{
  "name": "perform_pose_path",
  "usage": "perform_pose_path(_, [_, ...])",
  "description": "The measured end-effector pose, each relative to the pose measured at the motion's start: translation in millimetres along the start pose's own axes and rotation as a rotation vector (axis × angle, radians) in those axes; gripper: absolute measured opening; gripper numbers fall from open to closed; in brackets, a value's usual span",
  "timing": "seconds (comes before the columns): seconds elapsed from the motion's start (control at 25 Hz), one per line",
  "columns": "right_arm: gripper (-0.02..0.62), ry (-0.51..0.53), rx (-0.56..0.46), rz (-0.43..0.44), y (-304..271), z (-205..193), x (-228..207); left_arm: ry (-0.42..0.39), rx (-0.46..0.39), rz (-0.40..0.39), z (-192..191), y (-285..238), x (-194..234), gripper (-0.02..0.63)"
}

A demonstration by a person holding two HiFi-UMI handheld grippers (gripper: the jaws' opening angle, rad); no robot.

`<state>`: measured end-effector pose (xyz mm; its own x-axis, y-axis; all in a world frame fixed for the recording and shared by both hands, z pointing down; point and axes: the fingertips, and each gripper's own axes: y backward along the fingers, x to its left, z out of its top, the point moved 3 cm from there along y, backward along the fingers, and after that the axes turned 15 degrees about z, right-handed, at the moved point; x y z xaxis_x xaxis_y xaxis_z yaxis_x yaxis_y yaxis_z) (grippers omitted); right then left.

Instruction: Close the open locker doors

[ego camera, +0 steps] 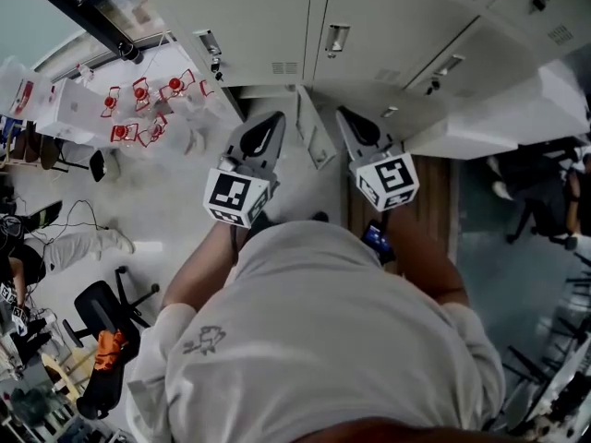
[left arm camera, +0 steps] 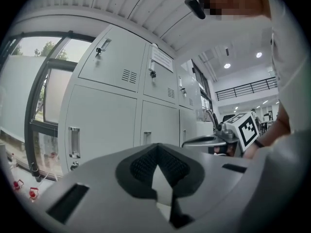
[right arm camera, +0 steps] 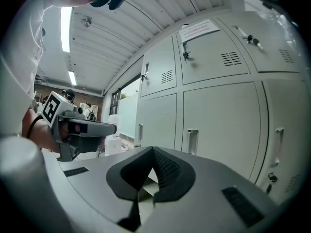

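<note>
Leftward, open floor (ego camera: 180, 206) beside lockers (ego camera: 268, 17)

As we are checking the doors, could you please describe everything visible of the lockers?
The lockers are pale grey and look like painted metal, standing upright in a row beside a window. Small upper doors carry vent slots and key locks, one with a paper notice; tall lower doors have recessed handles. From above, one door seems ajar. Nothing visibly touches them.

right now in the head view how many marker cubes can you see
2. One marker cube rides the left tongs, the other the right tongs. None seems hidden.
</note>
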<state>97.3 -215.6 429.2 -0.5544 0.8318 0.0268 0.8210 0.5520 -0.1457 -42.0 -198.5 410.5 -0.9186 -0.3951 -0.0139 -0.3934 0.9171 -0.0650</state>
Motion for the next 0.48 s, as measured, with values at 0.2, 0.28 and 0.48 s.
perform_pose_path(0.2, [-0.002,-0.014,0.033,0.044,15.8,-31.1,-15.7,-0.006,0.019,0.036,-14.0,-1.3,-21.4,-0.005])
perform_pose_path(0.28, [-0.002,-0.017,0.040,0.056,18.0,-41.8,-20.3,0.000,0.036,0.044,-19.7,-1.9,-25.8,-0.005])
perform_pose_path(0.48, [-0.001,-0.075,0.091,0.100,18.9,-78.2,-27.7,0.001,0.064,0.043,-32.0,-5.9,-36.3,-0.005])
